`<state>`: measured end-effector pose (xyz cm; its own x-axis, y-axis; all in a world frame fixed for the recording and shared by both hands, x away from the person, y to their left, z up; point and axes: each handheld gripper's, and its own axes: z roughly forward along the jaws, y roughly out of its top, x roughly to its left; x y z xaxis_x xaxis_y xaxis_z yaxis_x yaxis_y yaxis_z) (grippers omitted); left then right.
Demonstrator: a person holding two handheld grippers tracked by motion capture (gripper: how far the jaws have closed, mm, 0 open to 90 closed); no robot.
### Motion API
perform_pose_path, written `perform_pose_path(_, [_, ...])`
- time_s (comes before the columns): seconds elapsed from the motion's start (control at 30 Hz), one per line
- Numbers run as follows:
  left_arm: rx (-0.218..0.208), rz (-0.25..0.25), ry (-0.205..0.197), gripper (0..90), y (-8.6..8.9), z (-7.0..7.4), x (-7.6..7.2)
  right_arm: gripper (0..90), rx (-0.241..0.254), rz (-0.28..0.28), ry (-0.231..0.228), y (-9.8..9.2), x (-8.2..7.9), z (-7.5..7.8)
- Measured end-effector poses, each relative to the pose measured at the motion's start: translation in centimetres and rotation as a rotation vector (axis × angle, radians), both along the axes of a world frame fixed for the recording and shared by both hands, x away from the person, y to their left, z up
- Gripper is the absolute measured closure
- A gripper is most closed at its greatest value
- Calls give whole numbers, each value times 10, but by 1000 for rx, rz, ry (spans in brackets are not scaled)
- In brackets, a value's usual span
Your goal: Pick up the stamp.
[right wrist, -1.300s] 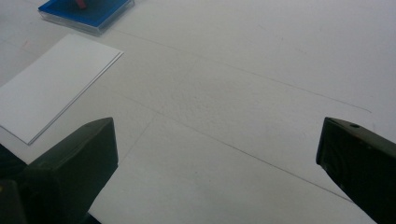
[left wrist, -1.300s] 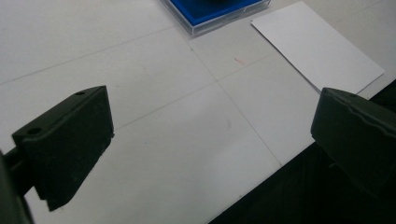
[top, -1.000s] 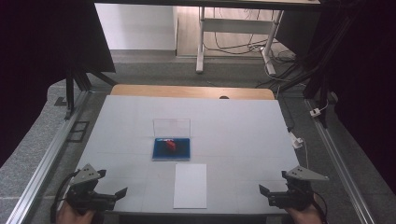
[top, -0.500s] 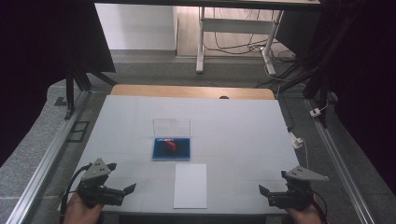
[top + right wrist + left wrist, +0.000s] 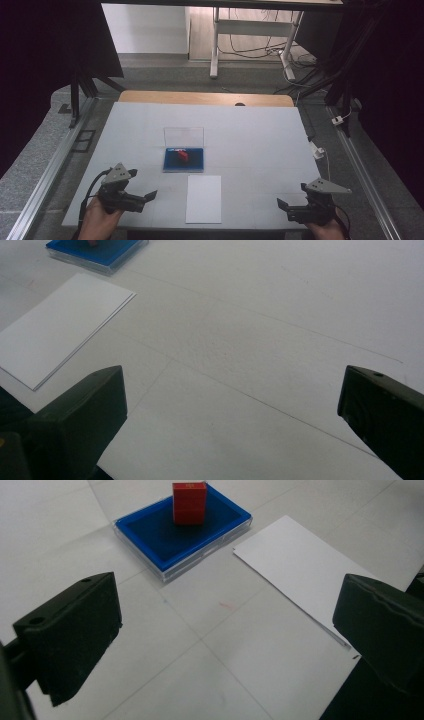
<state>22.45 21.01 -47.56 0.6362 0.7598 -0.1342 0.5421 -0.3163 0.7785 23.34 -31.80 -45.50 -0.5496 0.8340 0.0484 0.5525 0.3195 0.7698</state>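
At the table's centre, a small red block (image 5: 183,155) stands upright in a shallow blue tray (image 5: 183,160), whose clear lid (image 5: 183,136) rises at the tray's 12 o'clock edge; in the left gripper view the block (image 5: 189,503) shows flat, squared faces and sits toward the far side of the blue tray (image 5: 165,540). It looks rigid, light and smooth, so it should take a firm pinch across two opposite flat sides, above the tray's rim, though a tall narrow piece like this could tip if nudged off-centre. Just at the tray's 6 o'clock lies a white sheet of paper (image 5: 203,198), thin and limp, flat on the white table (image 5: 260,145). From the block, the left gripper (image 5: 146,195) hovers at about 7 o'clock, jaws spread wide and empty, aimed toward the tray. Well apart at about 5 o'clock, the right gripper (image 5: 281,207) sits low near the table's near edge, jaws likewise parted and holding nothing
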Motion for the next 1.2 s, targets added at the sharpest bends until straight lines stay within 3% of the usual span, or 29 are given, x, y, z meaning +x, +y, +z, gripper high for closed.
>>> perform_pose_path(0.4, [34, -3, -14, 0, -15, -1, 24, 0, 5, 0, 1, 0, 0, 0])
perform_pose_path(0.6, [74, -9, -3, 0, -24, -3, 38, 0, 3, 1, 2, 0, 0, 0])
perform_pose_path(0.8, [100, -22, -20, 0, -36, -3, 52, 0, 4, 1, 1, 0, 0, 0])
perform_pose_path(1.07, [100, -5, -18, 0, -45, -6, 71, 0, 1, 4, 2, 0, 0, 0])
perform_pose_path(1.2, [123, -4, -27, 2, -51, -7, 79, 0, -6, 5, 3, 0, 0, 0])
